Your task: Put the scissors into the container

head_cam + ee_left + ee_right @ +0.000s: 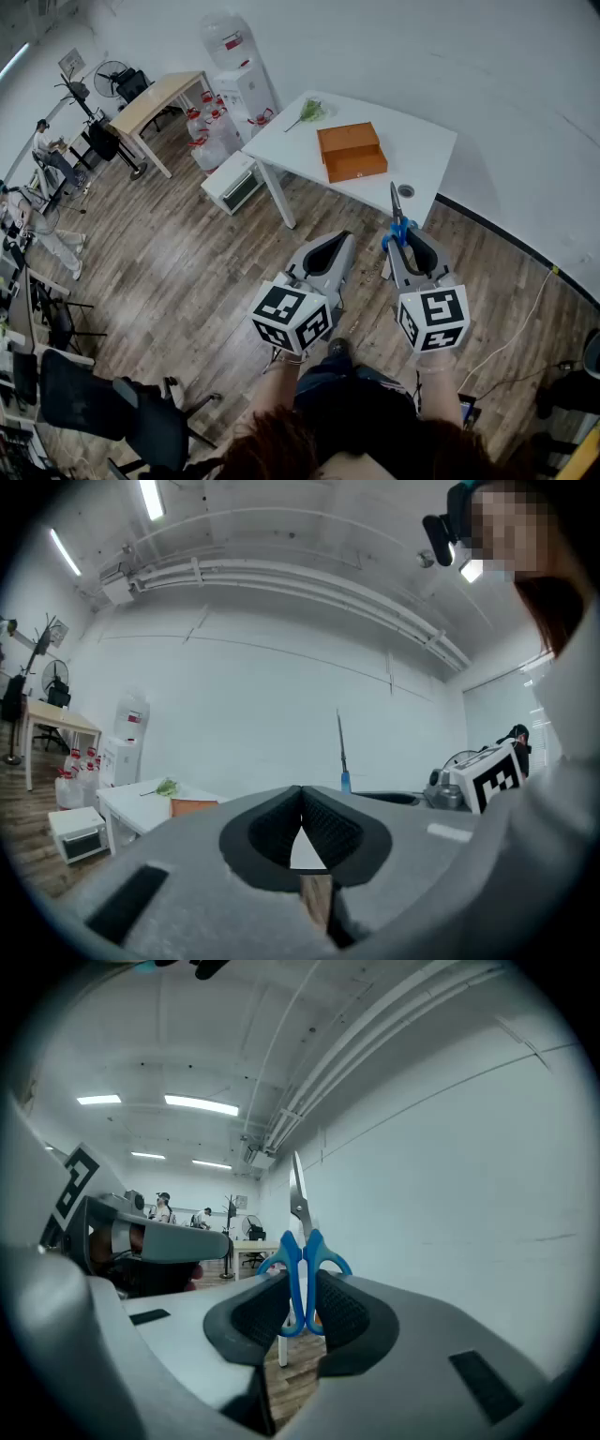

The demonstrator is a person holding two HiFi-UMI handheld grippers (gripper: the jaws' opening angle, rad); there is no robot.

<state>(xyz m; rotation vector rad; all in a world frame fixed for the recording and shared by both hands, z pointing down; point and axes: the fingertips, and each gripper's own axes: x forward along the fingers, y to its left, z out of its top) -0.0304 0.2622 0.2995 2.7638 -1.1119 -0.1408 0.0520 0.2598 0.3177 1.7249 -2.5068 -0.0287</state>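
The scissors [397, 222] have blue handles and point blades-up, away from me. My right gripper [406, 240] is shut on the scissors' handles [302, 1279], with the blades [298, 1194] standing above the pads. My left gripper [337, 242] hangs beside it, shut and holding nothing; its pads [322, 824] meet at the tips. The orange container [352, 150] sits on the white table [422, 141], ahead of both grippers and apart from them. From the left gripper view the scissors [343, 757] and the container [194, 806] also show.
A green sprig [311, 111] and a small dark object [405, 190] lie on the table. A water dispenser [246, 86], water bottles [211, 127], a white box [234, 183] and a wooden desk [155, 98] stand to the left. Office chairs [89, 398] are behind me on the left.
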